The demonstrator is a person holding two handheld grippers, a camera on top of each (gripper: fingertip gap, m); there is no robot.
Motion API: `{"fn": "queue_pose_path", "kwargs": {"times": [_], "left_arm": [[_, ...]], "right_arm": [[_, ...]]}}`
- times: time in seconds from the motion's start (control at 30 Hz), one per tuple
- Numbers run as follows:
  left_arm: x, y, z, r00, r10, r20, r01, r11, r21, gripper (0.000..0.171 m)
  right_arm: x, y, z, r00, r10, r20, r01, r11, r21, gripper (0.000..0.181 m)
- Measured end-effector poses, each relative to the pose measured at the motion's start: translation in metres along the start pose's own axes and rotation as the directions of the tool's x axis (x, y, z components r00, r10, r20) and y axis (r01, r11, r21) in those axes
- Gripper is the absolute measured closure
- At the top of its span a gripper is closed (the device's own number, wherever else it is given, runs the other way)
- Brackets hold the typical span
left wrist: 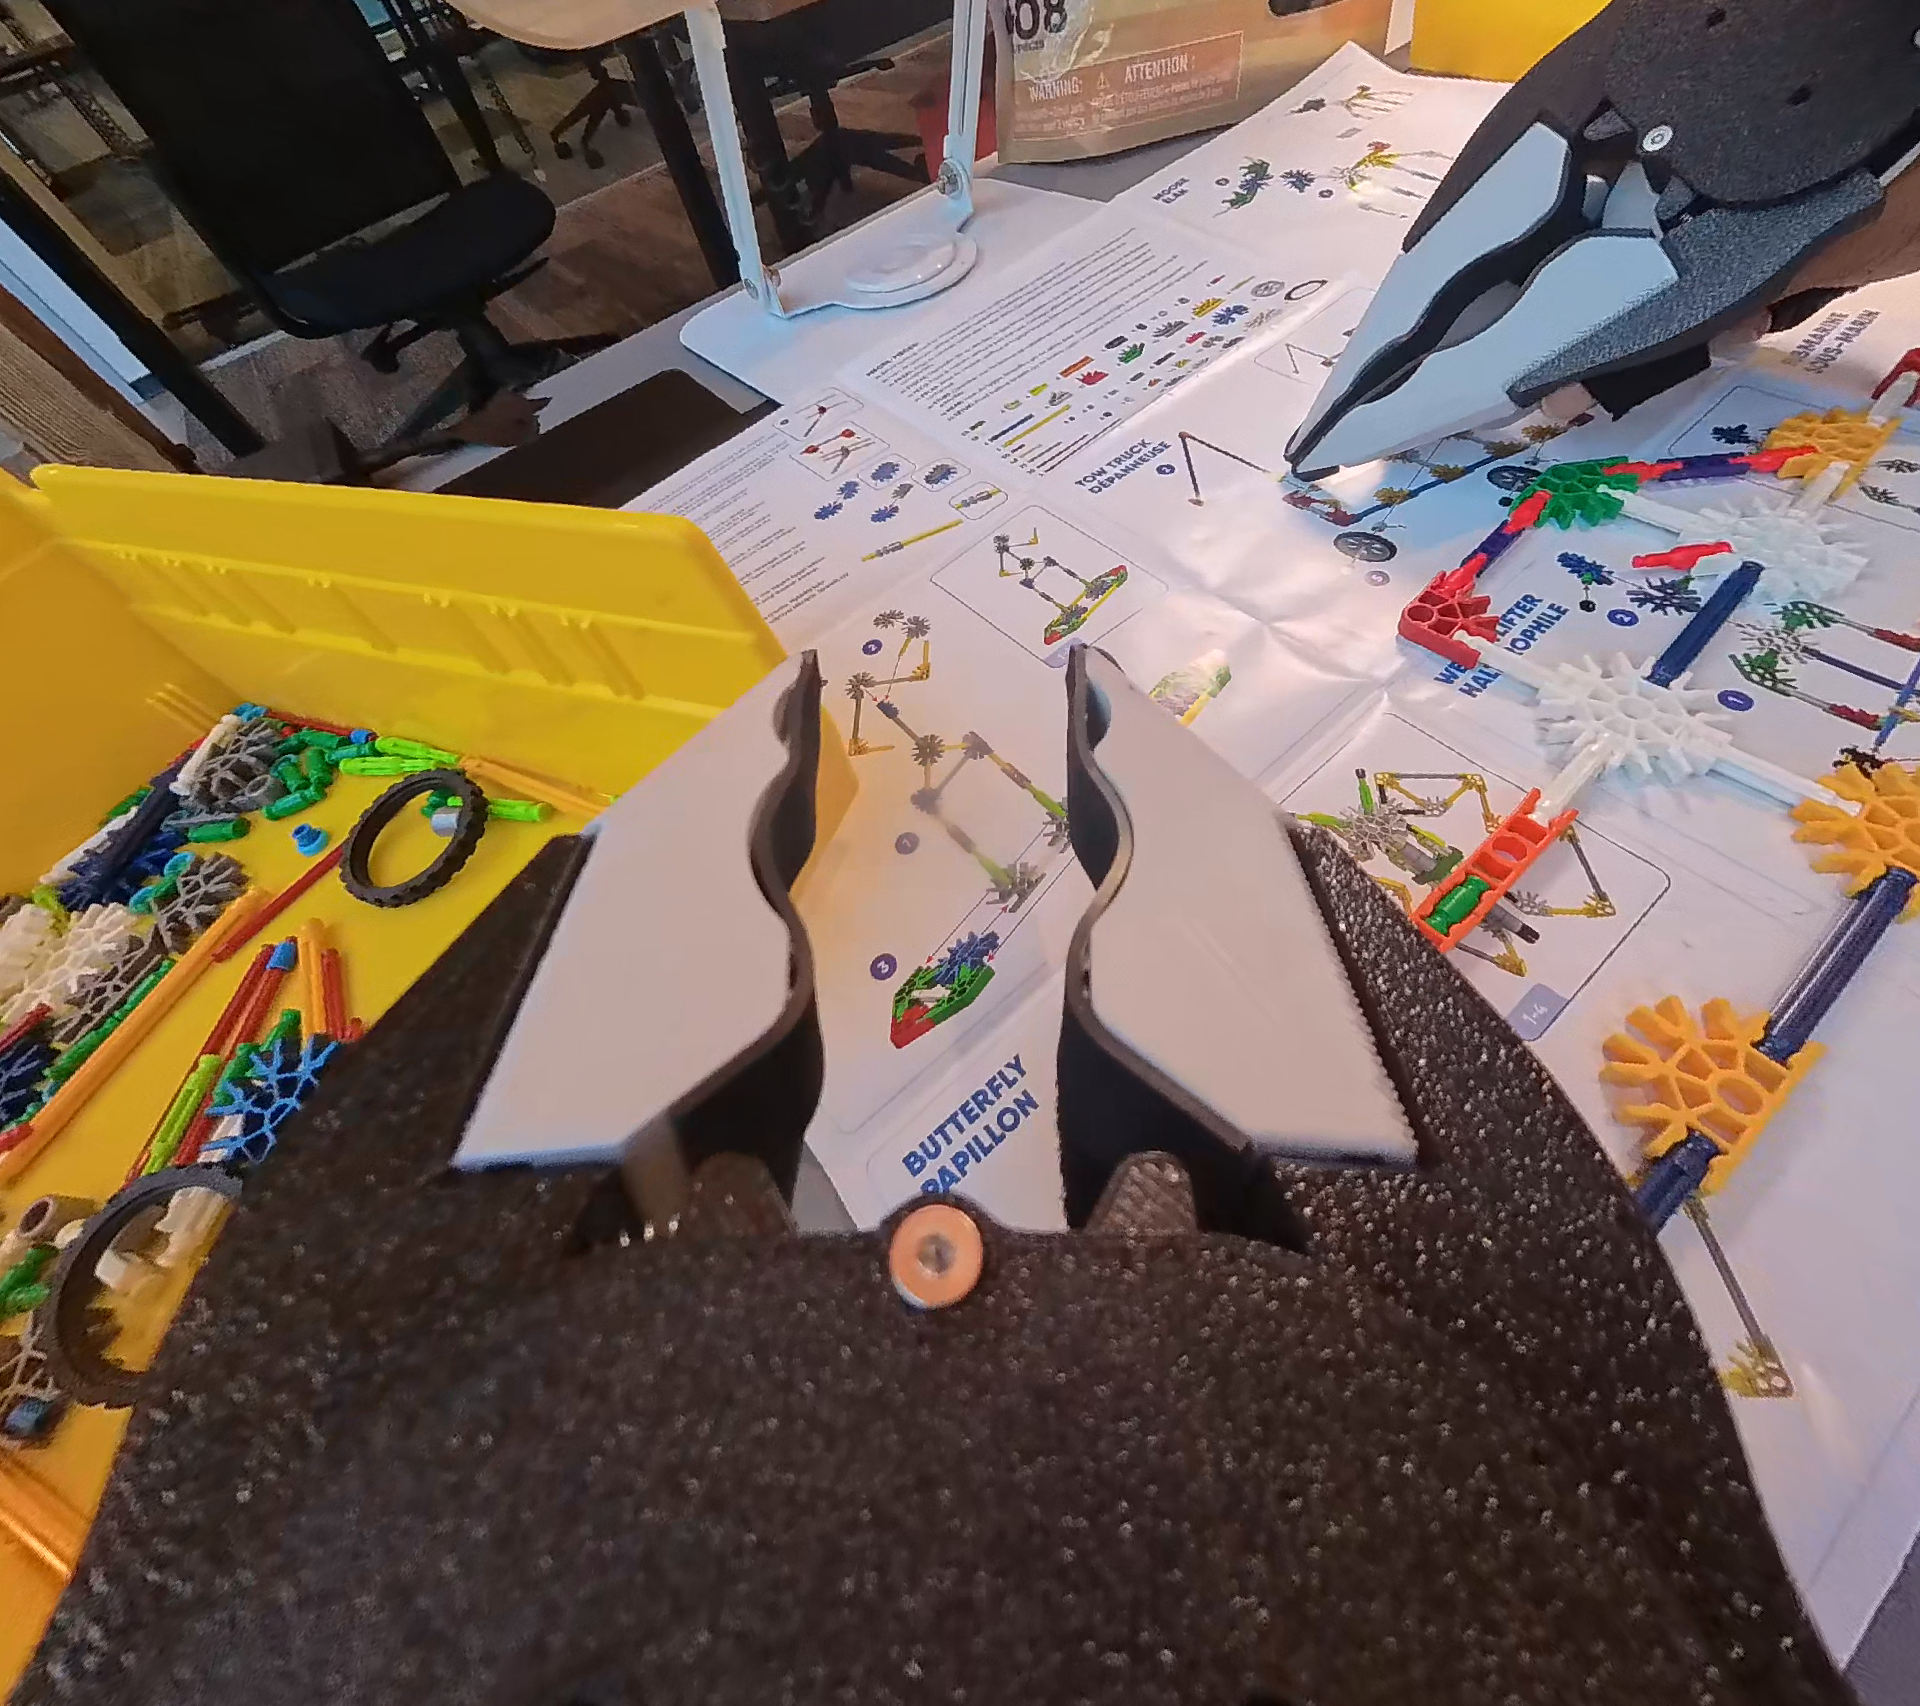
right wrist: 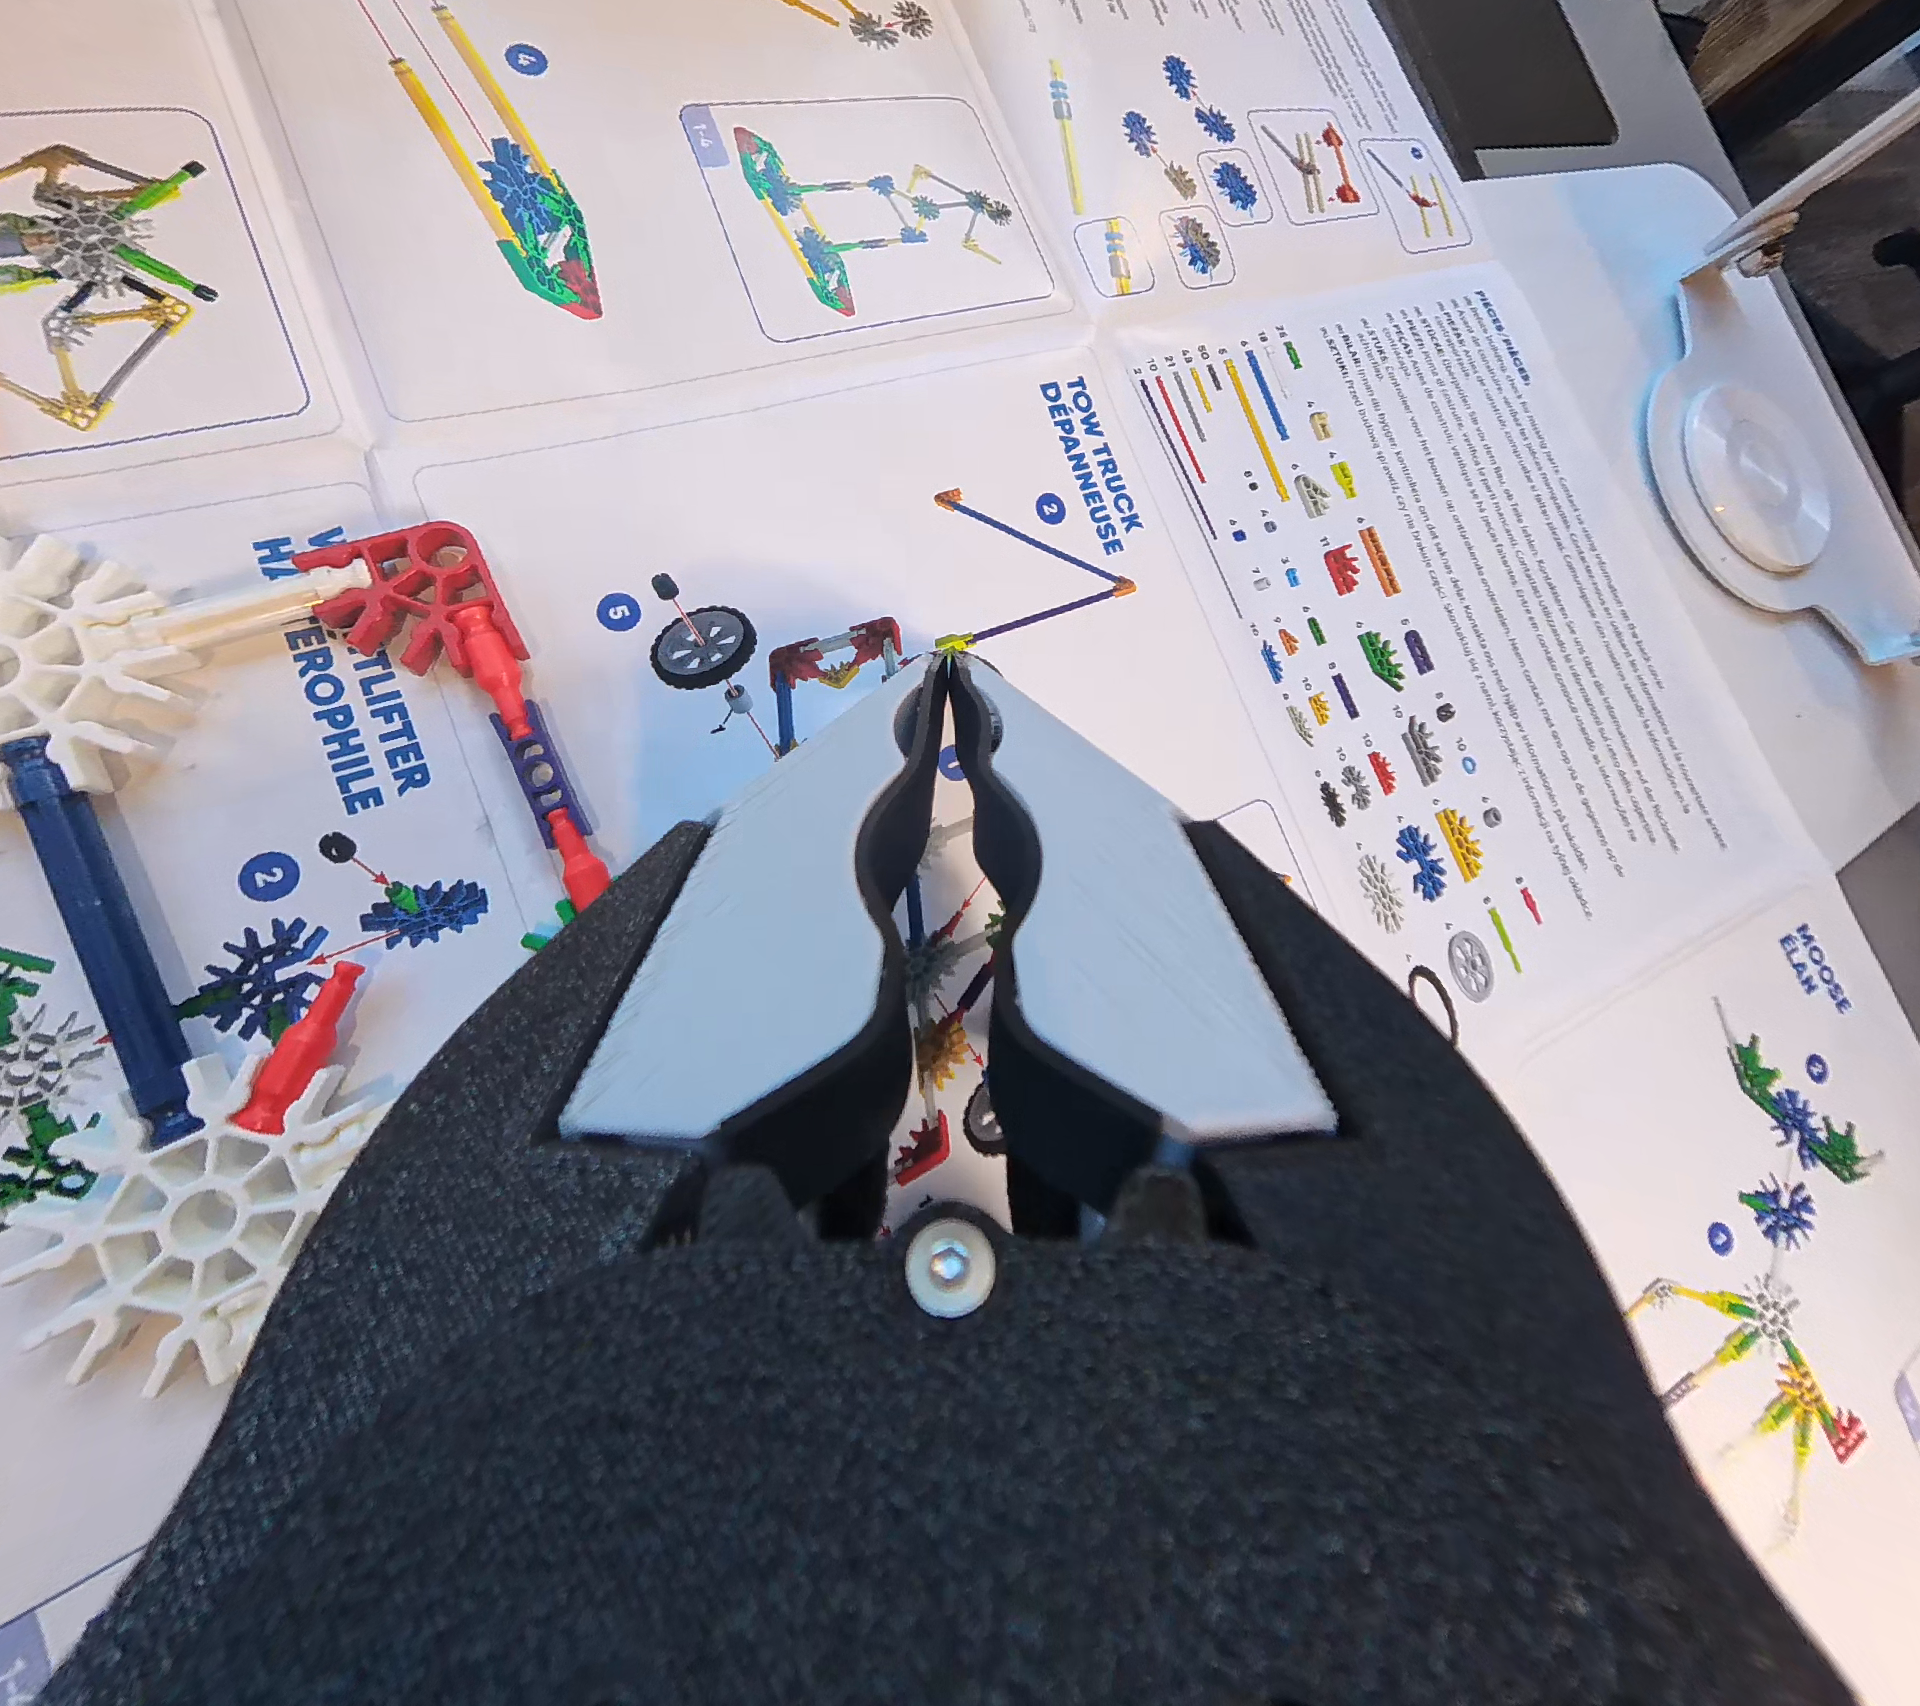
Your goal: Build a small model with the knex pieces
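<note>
A: Left gripper [left wrist: 943, 669] — we see it held over the instruction sheet [left wrist: 1039, 430], fingers spread with a clear gap, nothing between them. Tips sit just beside the near corner of the yellow bin [left wrist: 416, 576], which is full of loose rods, connectors and a black tyre ring [left wrist: 414, 837].

B: Right gripper [right wrist: 948, 657]?

A: We read it as pinched together at the tips, pointing down at the sheet, angled in from the right side in the left wrist view. Whether it's touching the paper or just above it, we can't tell.

B: Holding anything?

A: Nothing visible between the fingers. The partly built rod-and-connector model [left wrist: 1662, 721] lies on the sheet just beside it: red corner connector [right wrist: 416, 581], white snowflake connectors [right wrist: 73, 648], blue rod [right wrist: 94, 929]. Lamp base [right wrist: 1756, 482] on the surface, well apart.
</note>
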State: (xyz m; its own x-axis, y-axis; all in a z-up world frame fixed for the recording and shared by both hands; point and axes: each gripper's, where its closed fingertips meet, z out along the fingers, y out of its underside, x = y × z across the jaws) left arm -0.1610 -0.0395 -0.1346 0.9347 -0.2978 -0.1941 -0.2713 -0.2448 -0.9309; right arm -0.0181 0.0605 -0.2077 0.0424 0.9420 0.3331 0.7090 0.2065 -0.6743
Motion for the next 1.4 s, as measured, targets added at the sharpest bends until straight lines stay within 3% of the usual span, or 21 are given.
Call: {"fn": "queue_pose_path", "kwargs": {"times": [1.1,1.4], "left_arm": [[0.0032,0.0026,0.0021,1.0,0.001,-0.014,-0.001,1.0,0.001,0.127],[0.0021,0.0018,0.0021,0.999,-0.019,-0.031,0.019,1.0,0.01,0.128]], "right_arm": [[0.0015,0.0022,-0.0033,0.999,-0.003,-0.052,0.003,1.0,0.012,0.177],[0.0086,0.0073,-0.0091,0.996,0.079,-0.027,-0.078,0.996,0.046,0.172]]}}
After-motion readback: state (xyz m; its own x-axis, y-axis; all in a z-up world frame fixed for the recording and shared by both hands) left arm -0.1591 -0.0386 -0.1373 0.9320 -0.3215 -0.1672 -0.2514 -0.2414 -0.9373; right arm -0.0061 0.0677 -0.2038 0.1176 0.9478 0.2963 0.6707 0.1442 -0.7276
